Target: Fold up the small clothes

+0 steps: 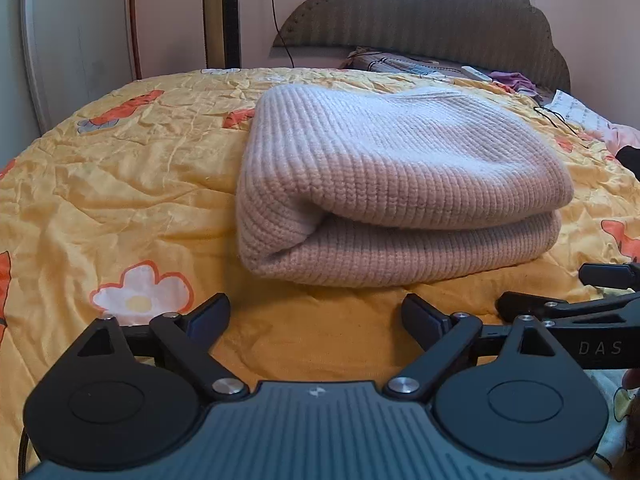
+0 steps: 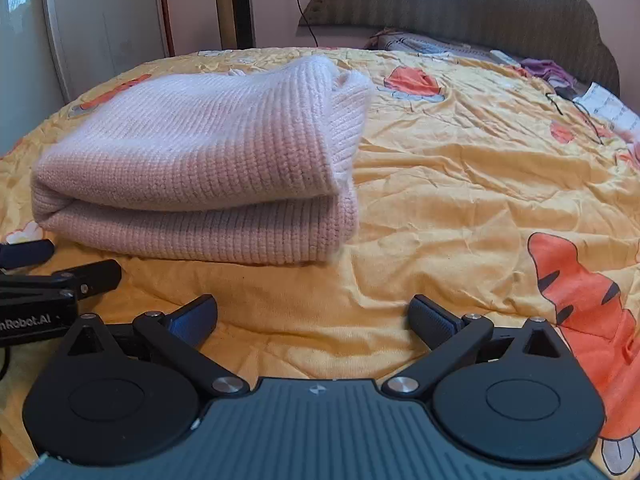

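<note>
Your pink knit garment [image 1: 400,184] lies folded in a thick bundle on the yellow printed bedspread [image 1: 120,184], just beyond both tools, with a rounded fold facing you and the upper layer resting on the lower. In the right wrist view the same bundle sits to the left of centre, its open layered edges showing at its right end. Judged from the coarse ribbed knit, expect it to be soft, light and limp: it should sag wherever you leave it unsupported, and the layers are likely to slide over one another if you lift by one layer alone. It is not fragile, but a loose knit can snag on a pad corner. If a further fold or a move is wanted, take hold at the two near corners, through both layers at once, one tool to each end. Your left gripper [image 1: 316,316] is angled down towards the bedspread short of the bundle, its jaws spread wide with nothing between them. Your right gripper [image 2: 312,316] stands the same way, jaws released and empty, close beside the left one. Neither tool touches the garment. The bedspread is creased and soft, so pads pressed low may catch it along with the knit.
</note>
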`<state>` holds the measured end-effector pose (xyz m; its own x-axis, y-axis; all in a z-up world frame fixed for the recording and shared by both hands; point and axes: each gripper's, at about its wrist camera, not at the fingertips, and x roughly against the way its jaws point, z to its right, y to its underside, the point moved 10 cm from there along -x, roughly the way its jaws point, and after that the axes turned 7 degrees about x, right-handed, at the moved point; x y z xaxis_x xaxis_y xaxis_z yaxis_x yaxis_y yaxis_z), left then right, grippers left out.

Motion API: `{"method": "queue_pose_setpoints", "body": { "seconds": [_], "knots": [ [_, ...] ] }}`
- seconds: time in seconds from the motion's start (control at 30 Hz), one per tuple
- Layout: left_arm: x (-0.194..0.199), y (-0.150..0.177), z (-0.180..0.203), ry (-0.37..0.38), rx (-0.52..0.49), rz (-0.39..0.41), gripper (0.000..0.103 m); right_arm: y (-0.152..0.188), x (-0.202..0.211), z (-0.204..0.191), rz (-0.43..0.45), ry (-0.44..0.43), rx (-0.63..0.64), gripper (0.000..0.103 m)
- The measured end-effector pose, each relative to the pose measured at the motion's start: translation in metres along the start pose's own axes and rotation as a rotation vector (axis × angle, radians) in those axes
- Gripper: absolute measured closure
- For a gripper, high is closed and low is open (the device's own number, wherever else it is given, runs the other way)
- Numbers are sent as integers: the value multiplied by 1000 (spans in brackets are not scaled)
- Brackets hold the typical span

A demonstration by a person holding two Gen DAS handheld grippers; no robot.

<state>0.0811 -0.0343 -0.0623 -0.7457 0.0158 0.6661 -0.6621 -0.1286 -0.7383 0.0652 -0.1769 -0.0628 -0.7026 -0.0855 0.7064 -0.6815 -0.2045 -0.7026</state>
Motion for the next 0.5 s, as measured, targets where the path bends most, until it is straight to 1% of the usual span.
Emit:
{"method": "queue_pose_setpoints", "body": {
  "seconds": [0.03,0.1,0.5],
  "knots": [
    [-1,2,2,0,-6,-6,3,0,-1,0,17,4,-6,0],
    [-1,2,2,1,4,-7,0,1,-2,0,43,19,-24,1],
    [-2,2,2,6,4,-7,0,2,0,2,56,37,-38,1]
  ]
}}
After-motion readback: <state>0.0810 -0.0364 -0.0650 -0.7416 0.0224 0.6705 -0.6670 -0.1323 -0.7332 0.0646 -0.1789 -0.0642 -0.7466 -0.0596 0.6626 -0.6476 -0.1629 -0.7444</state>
